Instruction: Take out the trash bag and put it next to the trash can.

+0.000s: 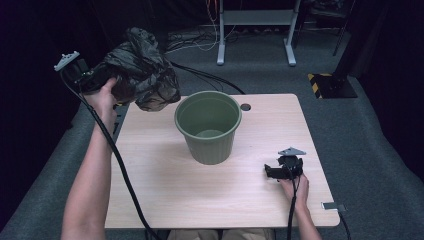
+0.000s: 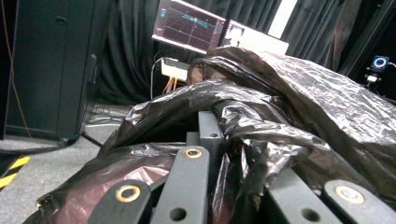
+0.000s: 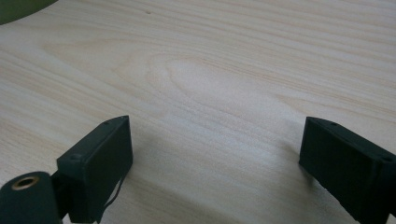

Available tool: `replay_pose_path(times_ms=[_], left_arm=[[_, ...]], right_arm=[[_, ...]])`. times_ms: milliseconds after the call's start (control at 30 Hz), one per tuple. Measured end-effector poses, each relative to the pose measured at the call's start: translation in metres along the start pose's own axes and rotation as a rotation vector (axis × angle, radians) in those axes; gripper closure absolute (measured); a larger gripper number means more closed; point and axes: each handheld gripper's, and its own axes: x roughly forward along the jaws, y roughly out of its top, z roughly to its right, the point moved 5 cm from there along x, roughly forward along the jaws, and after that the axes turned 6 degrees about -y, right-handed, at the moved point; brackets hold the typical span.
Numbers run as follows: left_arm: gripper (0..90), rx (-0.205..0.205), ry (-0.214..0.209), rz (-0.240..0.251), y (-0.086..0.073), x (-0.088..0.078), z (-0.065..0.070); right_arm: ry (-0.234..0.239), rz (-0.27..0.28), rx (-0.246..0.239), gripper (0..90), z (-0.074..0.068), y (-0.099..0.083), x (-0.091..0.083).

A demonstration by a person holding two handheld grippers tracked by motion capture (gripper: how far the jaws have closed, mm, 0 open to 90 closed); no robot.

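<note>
Dark curtained room, light wooden table (image 1: 165, 185) on grey carpet. Left gripper (image 1: 92, 79) is raised off the table's far-left corner, jaws clamped on a crumpled black plastic bag (image 1: 142, 70) bunched around them. Right gripper (image 1: 283, 169) rests near-right on the table, jaws spread wide, holding nothing. Ribbed green plastic bucket (image 1: 208, 126) stands upright mid-table, between them.

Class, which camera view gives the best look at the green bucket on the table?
The high view: the green bucket stands whole and upright mid-table, its open mouth and ribbed wall visible. The right gripper view catches just a sliver of it at the top left corner. The left gripper view looks onto the black plastic bag instead.
</note>
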Motion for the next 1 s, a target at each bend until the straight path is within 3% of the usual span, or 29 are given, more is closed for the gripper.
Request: replay_pose_path(times_ms=[133,433,733,1000], left_arm=[[90.0,0.016,0.024,0.000,-0.004,-0.003,-0.007],[90.0,-0.008,0.058,-0.021,-0.024,-0.004,-0.026],[90.0,-0.027,0.077,-0.035,-0.039,-0.003,-0.035],[90.0,-0.013,0.093,-0.054,-0.052,-0.002,-0.040]], right_arm=[[0.000,0.002,-0.001,9.0,0.000,0.000,0.000],[0.003,0.000,0.000,9.5,0.000,0.000,0.000],[0.006,0.002,-0.001,10.0,0.000,0.000,0.000],[0.004,0.003,0.000,10.4,0.000,0.000,0.000]])
